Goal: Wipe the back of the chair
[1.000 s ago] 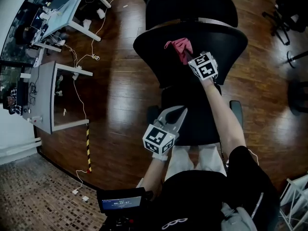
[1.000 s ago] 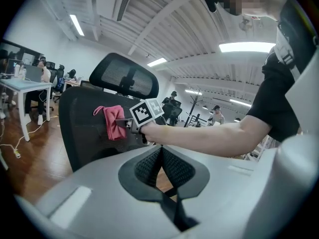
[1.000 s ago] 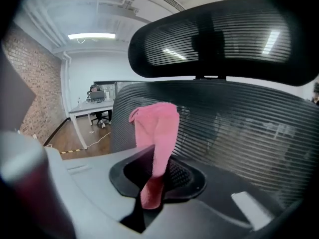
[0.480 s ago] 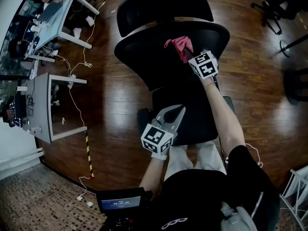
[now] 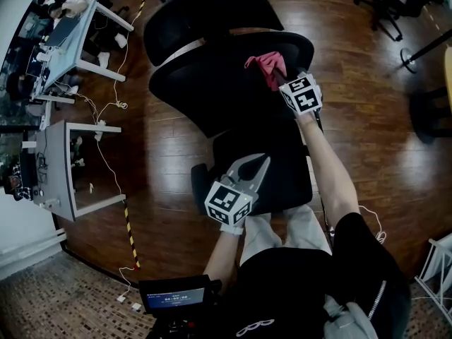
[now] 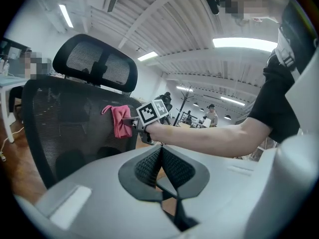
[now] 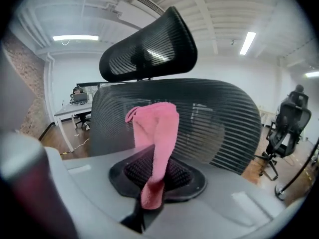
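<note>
Cloth [image 7: 157, 128], pink, pinched in right hand-held gripper [image 7: 152, 183], lies against black mesh chair back [image 7: 214, 118]; left hand-held gripper [image 6: 160, 156], jaws together, holds nothing.

Bright ceiling strips, fisheye edges, dark corners

Chair [image 5: 261, 175]: backrest [image 5: 205, 83] and headrest [image 5: 205, 13] swung leftward over the last second, so the pink cloth [image 5: 267, 67] pinched in the right gripper [image 5: 281, 82] now sits near the backrest's right end, not mid-span.
</note>
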The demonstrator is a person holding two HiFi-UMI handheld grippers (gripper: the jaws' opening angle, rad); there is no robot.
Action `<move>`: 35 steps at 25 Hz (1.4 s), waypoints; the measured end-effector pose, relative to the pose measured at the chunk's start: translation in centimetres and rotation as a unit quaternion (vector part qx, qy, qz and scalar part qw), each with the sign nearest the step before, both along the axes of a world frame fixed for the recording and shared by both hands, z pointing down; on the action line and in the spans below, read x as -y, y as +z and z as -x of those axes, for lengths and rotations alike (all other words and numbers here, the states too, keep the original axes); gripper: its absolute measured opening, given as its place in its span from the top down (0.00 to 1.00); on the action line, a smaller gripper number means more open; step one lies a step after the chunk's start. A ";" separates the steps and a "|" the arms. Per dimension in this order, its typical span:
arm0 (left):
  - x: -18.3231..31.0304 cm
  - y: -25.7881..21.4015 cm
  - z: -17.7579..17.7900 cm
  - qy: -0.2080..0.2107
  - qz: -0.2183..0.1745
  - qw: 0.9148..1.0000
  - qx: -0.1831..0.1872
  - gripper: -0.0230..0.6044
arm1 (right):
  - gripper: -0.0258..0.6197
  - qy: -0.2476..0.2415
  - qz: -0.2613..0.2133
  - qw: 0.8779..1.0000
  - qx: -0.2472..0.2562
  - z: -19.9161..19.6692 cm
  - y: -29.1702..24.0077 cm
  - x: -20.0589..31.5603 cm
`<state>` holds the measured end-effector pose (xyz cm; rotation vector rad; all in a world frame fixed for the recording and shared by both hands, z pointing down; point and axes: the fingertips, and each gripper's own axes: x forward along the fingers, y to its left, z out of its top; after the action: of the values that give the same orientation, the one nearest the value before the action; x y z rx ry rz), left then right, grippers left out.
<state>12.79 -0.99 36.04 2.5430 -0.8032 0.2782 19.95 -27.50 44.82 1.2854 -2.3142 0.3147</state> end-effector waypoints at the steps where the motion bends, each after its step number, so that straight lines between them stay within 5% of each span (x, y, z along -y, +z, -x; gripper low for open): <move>1: -0.1 0.0 -0.3 0.002 0.001 1.000 -0.001 0.98 | 0.90 0.005 0.001 1.000 0.000 -0.7 0.0 -0.1; 18: -1.1 0.5 -4.4 0.025 0.009 1.000 -0.010 0.98 | 0.90 0.079 0.005 0.996 -0.041 -10.7 1.1 -1.3; 26: -1.4 1.7 -4.0 0.008 0.019 1.000 -0.017 0.98 | 0.90 0.189 0.037 0.981 -0.022 -17.6 3.2 -2.9; 35: -1.7 2.2 -2.9 -0.014 0.027 0.999 -0.025 0.98 | 0.90 0.135 0.050 0.989 -0.035 -12.3 4.9 -3.0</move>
<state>15.72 0.66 38.25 2.4774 -0.8004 0.2227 32.21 -24.46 49.72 1.5345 -2.0391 0.4622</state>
